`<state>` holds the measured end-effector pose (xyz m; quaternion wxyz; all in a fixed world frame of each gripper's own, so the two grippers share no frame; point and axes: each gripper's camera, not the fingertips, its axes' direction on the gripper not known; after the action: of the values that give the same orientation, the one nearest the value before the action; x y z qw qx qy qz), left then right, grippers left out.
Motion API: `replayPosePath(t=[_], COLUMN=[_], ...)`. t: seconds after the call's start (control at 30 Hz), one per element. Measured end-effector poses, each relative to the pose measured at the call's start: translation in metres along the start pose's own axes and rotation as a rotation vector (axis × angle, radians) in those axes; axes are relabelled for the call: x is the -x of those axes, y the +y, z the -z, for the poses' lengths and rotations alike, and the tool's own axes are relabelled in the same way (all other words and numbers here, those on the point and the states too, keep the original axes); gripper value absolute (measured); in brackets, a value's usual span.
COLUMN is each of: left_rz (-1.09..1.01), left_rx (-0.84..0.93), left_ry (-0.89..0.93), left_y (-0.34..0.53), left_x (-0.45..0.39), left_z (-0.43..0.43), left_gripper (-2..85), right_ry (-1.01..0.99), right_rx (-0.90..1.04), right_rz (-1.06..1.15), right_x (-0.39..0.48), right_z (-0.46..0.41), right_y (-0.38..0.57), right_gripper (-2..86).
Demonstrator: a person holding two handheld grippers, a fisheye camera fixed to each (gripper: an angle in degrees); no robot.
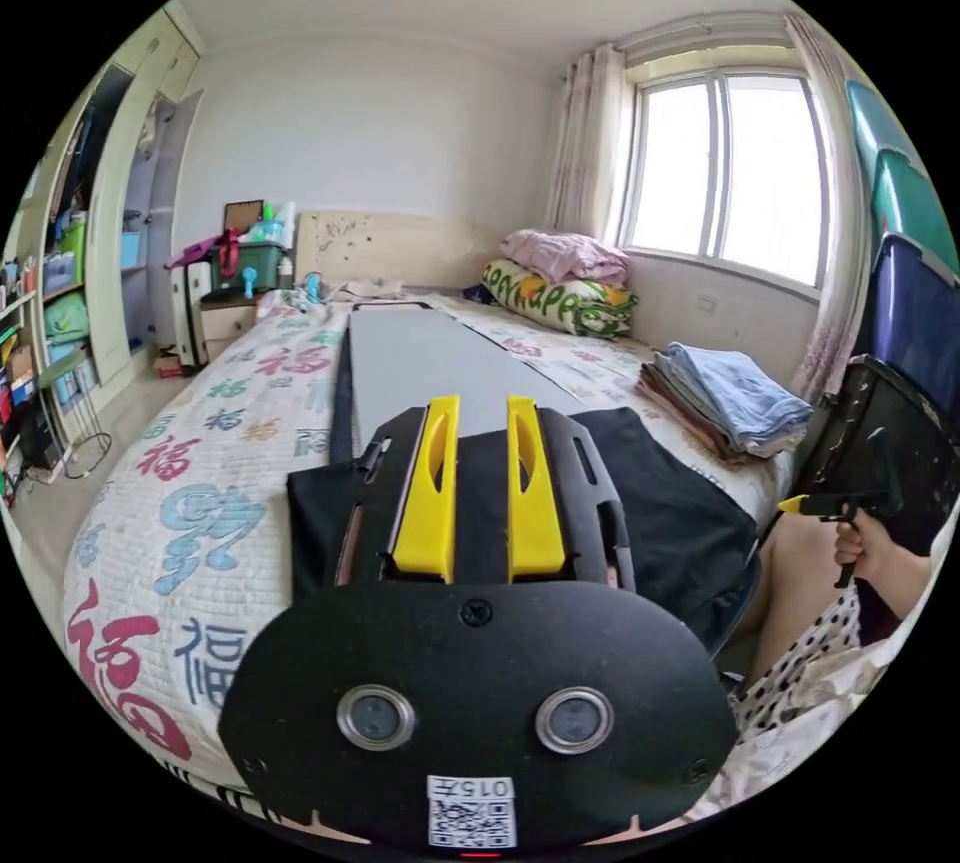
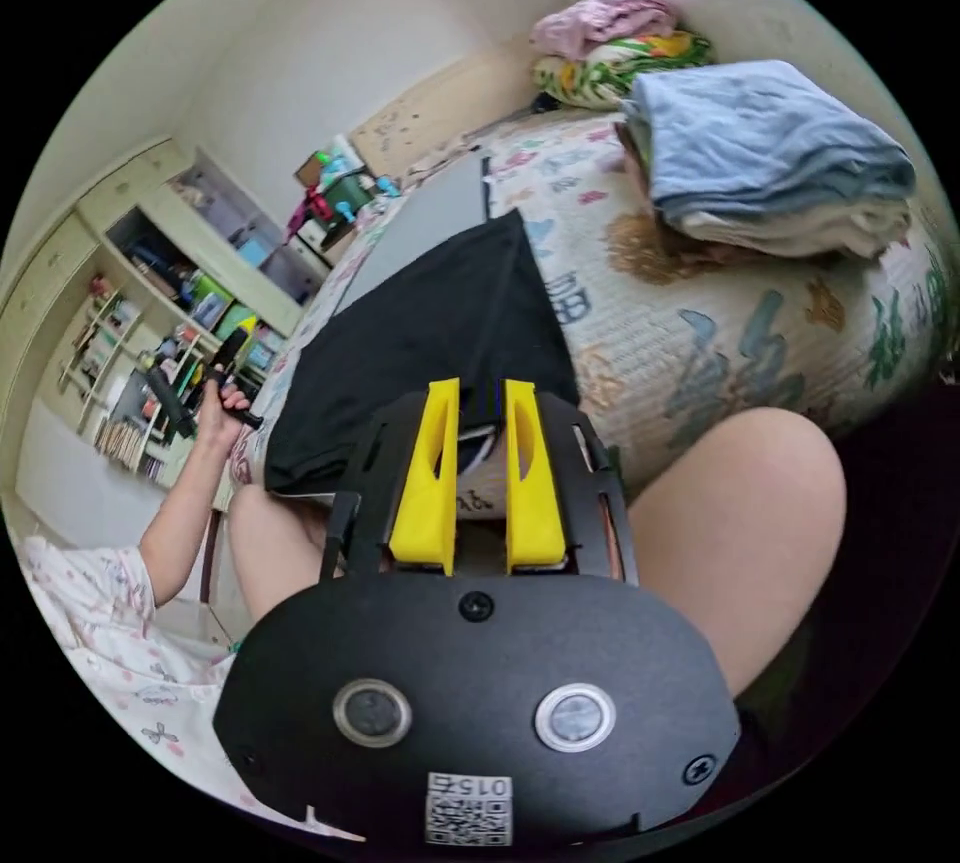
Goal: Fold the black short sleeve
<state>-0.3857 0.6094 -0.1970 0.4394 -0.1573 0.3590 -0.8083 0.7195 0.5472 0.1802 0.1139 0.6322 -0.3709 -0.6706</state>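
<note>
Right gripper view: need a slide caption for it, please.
Right tool, jaws apart, hovers over a black short sleeve lying on the bed, beside stacked folded clothes.

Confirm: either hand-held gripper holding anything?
Nothing held. Left hand-held gripper and right hand-held gripper both have jaws apart, hovering over the folded black short-sleeve shirt.

Black short-sleeve garment (image 1: 680, 503), plain and dark, on the white quilted bedspread (image 1: 200, 463) printed with red, blue and green characters. Beyond the garment, a flat grey board (image 1: 420, 358). Beside the garment, a folded stack of pale blue cloth (image 2: 760, 143). Yellow jaws on the black left gripper (image 1: 480, 493) and right gripper (image 2: 478, 473).
</note>
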Motion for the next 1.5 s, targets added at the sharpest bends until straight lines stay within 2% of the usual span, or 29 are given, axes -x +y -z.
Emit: replayPosePath(t=[0.17, 0.27, 0.43, 0.5, 0.57, 0.67, 0.8, 0.93, 1.17, 1.23, 1.33, 1.5], left_rz=[-0.041, -0.095, -0.189, -0.194, -0.211, -0.225, -0.148, -0.169, -0.204, -0.236, -0.306, -0.298], left_rx=[0.051, 0.123, 0.333, 0.364, 0.385, 0.508, 0.609, 0.689, 0.78, 0.758, 0.684, 0.571], left_ry=[0.11, 0.154, 0.27, 0.29, 0.282, 0.286, 0.264, 0.145, 0.089, 0.112, 0.124, 0.192], left_y=[-0.066, -0.104, -0.173, -0.199, -0.222, -0.251, -0.264, -0.26, -0.238, -0.234, -0.239, -0.258], left_x=[-0.055, -0.094, -0.164, -0.182, -0.201, -0.234, -0.264, -0.286, -0.288, -0.288, -0.289, -0.283], left_z=[-0.075, -0.132, -0.258, -0.301, -0.344, -0.43, -0.537, -0.61, -0.662, -0.66, -0.642, -0.605], left_gripper=[7.4, 8.5, 10.1, 10.1, 10.2, 10.1, 10.0, 10.3, 6.3, 2.5, 1.4, 0.7], right_ry=[0.044, -0.012, -0.006, -0.02, -0.035, -0.015, -0.077, -0.08, -0.098, -0.109, -0.102, -0.089], right_rx=[-0.005, 0.041, 0.108, 0.111, 0.102, 0.105, 0.106, 0.123, 0.091, 0.049, -0.005, -0.061], right_rz=[-0.118, -0.144, -0.138, -0.156, -0.166, -0.143, -0.109, -0.082, -0.067, -0.047, -0.009, -0.015], right_x=[0.01, 0.025, 0.06, 0.067, 0.074, 0.089, 0.102, 0.114, 0.119, 0.119, 0.12, 0.106], right_z=[-0.004, -0.014, -0.027, -0.024, -0.02, -0.017, -0.013, -0.016, -0.016, -0.011, -0.001, 0.018], right_y=[-0.031, -0.053, -0.09, -0.096, -0.098, -0.101, -0.099, -0.095, -0.075, -0.064, -0.046, -0.027], right_gripper=[12.3, 13.0, 12.7, 11.8, 11.1, 9.3, 3.9, 3.0, 1.3, 1.0, 0.8, 0.7])
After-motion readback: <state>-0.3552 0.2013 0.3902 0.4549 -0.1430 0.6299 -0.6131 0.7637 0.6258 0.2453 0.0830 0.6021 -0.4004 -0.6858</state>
